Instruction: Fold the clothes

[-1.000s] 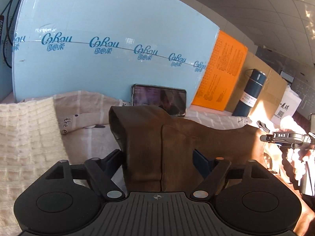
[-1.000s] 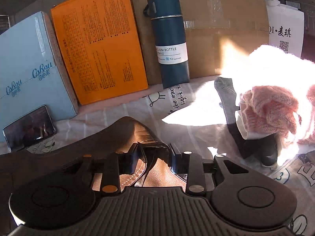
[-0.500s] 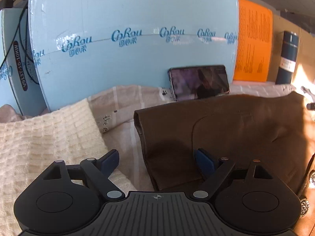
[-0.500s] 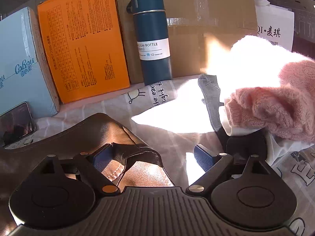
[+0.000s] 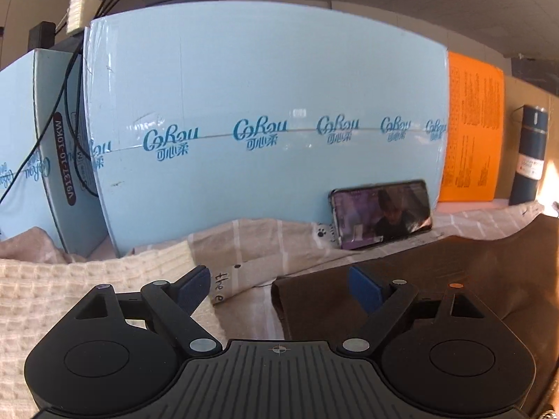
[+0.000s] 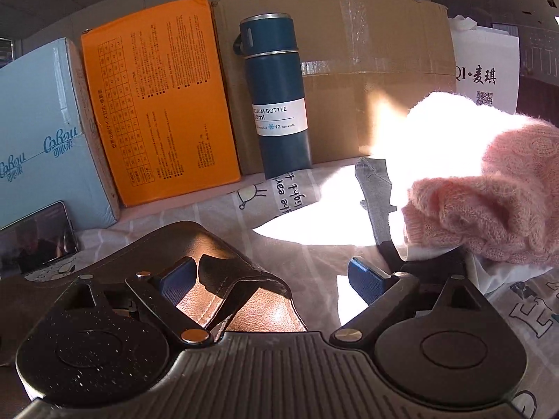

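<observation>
Brown garment [image 5: 436,279], laid flat on checked sheet [image 5: 265,237]; both grippers spread, empty.
Left gripper [image 5: 279,279], right gripper [image 6: 272,276]: pinch opposite edges evenly, keeping folds square.

One bottle [image 6: 277,104], one phone [image 5: 380,213], two tongs.

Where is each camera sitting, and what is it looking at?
Left wrist: sits on the left gripper, facing the big light-blue cardboard box; its open blue-padded fingers show.
Right wrist: sits on the right gripper, facing the dark blue vacuum bottle and fluffy pink sweater; its open fingers show.
Shared: brown leather-like garment, propped black phone, orange box.
</observation>
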Available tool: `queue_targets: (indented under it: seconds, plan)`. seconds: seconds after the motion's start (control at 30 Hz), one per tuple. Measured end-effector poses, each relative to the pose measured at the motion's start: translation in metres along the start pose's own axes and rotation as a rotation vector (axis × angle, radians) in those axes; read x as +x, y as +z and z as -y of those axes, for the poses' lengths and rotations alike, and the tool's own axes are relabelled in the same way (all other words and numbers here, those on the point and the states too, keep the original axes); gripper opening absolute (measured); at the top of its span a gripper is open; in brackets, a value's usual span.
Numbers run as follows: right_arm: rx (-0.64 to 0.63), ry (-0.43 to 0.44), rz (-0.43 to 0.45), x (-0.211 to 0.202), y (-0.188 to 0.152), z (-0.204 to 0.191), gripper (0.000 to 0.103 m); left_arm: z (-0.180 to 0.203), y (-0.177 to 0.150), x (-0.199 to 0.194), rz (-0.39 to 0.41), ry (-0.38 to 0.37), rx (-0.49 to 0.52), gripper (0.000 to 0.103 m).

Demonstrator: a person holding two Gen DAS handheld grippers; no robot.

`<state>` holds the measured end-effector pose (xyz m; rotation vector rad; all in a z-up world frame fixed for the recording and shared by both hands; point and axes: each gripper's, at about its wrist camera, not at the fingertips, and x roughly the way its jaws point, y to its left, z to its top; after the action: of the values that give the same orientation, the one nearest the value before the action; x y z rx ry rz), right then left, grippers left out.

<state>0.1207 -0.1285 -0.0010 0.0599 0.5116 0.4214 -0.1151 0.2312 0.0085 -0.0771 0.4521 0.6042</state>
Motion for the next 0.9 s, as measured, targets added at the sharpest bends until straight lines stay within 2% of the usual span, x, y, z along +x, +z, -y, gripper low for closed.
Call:
queue_targets:
  seconds: [0.07,0.13,0.23,0.3,0.4,0.57,0.6,0.73,0.9]
  plan:
    - [-0.004,0.014,-0.001,-0.002,0.001,-0.001,0.094,0.003,-0.002,0.008,-0.042,0.011,0.029,0.089]
    - [-0.032,-0.017,-0.028,0.004,-0.001,-0.004,0.098,0.007,-0.005,0.017,-0.085,0.022,0.057,0.09]
    - [-0.074,-0.063,-0.068,0.013,-0.004,-0.01,0.098,0.011,-0.008,0.029,-0.148,0.038,0.101,0.093]
    - [-0.097,-0.089,-0.103,0.021,-0.006,-0.013,0.098,0.01,-0.009,0.029,-0.148,0.031,0.095,0.093]
    - [-0.071,-0.075,-0.158,0.03,-0.009,-0.007,0.1,0.007,-0.008,0.019,-0.102,0.02,0.074,0.093]
    - [-0.028,-0.048,-0.108,0.02,-0.009,0.0,0.101,0.002,-0.004,-0.013,0.041,-0.023,0.034,0.094]
    - [-0.022,-0.037,-0.087,0.014,-0.009,0.001,0.101,0.002,-0.003,-0.021,0.075,-0.041,0.029,0.096]
    - [-0.007,0.048,0.089,-0.034,-0.005,0.004,0.101,0.006,0.002,-0.051,0.192,-0.086,0.031,0.1]
    - [0.004,0.16,0.304,-0.095,-0.001,0.006,0.103,0.02,-0.002,-0.094,0.252,-0.147,0.153,0.102]
